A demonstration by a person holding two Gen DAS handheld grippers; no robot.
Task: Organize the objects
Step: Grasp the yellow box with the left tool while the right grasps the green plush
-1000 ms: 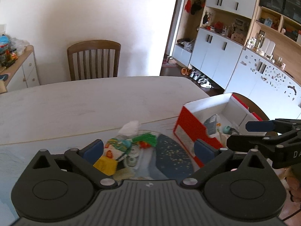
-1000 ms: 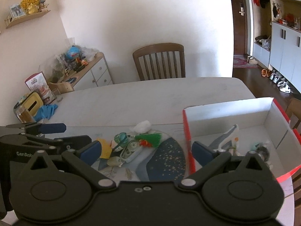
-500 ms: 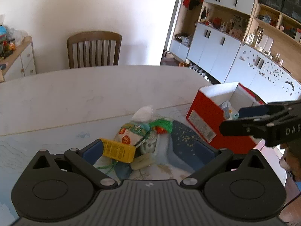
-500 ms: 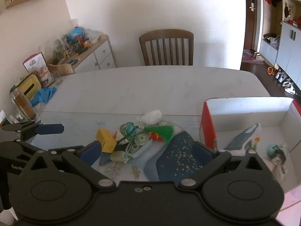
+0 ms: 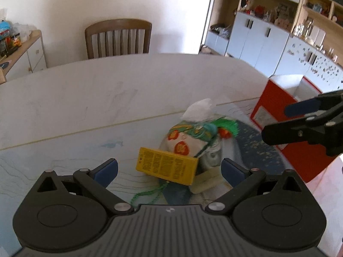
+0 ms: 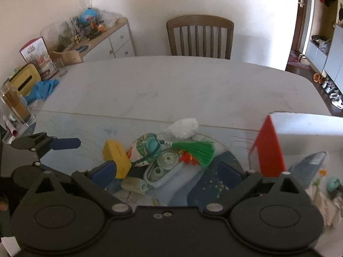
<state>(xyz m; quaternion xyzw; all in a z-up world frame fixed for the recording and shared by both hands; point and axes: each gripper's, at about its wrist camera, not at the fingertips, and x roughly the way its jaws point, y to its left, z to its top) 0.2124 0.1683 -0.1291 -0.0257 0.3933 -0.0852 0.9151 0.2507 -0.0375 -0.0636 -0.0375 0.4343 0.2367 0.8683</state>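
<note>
The left gripper [image 5: 169,169] is spread wide and holds nothing, its fingers flanking the yellow box [image 5: 166,168] in the pile on the table [image 5: 107,90]. The right gripper [image 6: 167,168], also spread and unloaded, hangs over the same pile beside the red box [image 6: 270,147].

Bench [image 6: 171,85]: far half bare, open passage. Near centre: clutter pile, yellow box [image 5: 166,168] foremost, between the spread fingers of both claws. Right flank: red box [image 5: 276,115] wall blocks. Left edge: glass container [image 6: 16,105], blue cloth [image 6: 41,87].
</note>
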